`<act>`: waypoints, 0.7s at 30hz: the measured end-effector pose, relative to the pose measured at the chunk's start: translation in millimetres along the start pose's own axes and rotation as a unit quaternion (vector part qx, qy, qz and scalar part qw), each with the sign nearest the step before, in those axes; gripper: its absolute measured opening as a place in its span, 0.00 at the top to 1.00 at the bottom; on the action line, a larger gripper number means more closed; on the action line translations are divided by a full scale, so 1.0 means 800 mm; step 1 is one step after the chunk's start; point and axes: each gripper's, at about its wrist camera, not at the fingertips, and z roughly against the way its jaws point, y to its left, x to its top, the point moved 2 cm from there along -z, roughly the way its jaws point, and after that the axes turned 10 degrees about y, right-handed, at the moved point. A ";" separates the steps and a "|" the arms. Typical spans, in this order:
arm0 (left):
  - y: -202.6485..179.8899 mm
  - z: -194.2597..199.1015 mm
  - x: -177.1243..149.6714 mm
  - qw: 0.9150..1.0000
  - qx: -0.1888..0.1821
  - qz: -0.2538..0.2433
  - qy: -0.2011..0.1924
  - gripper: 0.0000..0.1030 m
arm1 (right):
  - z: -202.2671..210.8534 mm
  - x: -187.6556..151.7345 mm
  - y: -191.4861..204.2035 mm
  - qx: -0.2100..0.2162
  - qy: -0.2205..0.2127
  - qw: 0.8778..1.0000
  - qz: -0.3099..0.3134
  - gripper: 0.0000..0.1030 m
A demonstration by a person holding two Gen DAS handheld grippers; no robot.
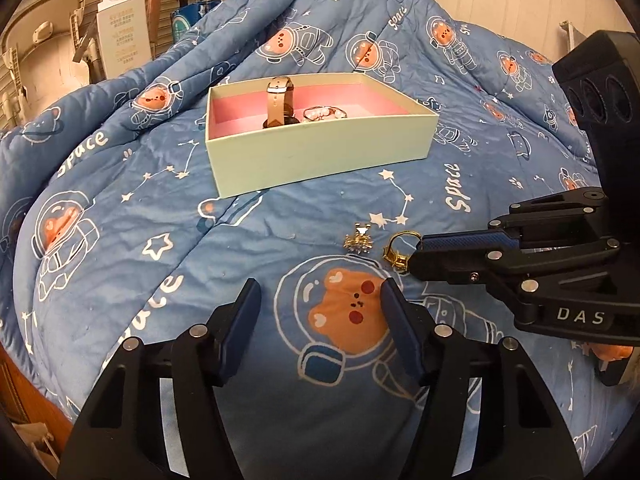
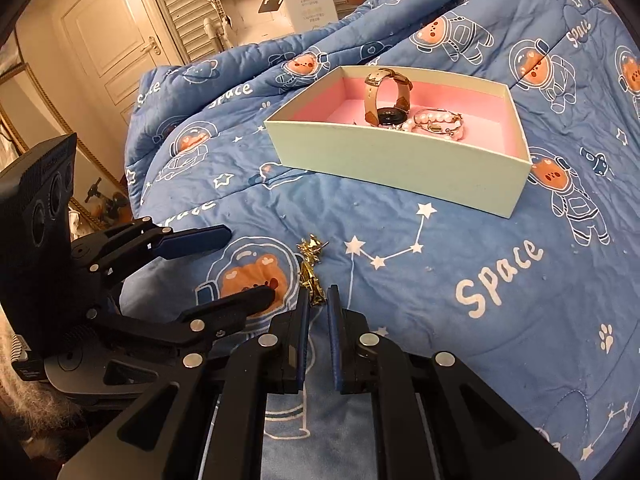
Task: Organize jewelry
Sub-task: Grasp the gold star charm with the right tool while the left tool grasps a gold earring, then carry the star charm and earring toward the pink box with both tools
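Two small gold pieces (image 1: 378, 246) beside gripper (image 1: 416, 258), well short of box (image 1: 320, 160).

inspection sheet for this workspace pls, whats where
surface: blue quilt, wrinkled
job's things: box holds watch and pearl bracelet; gold ring and snowflake charm lie on the quilt
clutter: nothing seen
grippers: left hand-held gripper open, empty; right hand-held gripper shut on the ring
cables: nothing seen
surroundings: white carton, door, shutters
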 end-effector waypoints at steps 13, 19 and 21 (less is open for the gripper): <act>-0.017 -0.019 0.026 1.000 -0.007 -0.019 0.013 0.52 | 0.010 -0.018 -0.028 -0.012 -0.007 0.999 -0.051 0.91; -0.024 -0.032 0.039 0.999 -0.016 -0.023 0.023 0.61 | 0.014 -0.025 -0.040 -0.016 -0.009 0.998 -0.067 0.91; -0.024 -0.035 0.043 0.999 -0.021 -0.021 0.026 0.66 | 0.015 -0.027 -0.043 -0.017 -0.009 0.997 -0.070 0.91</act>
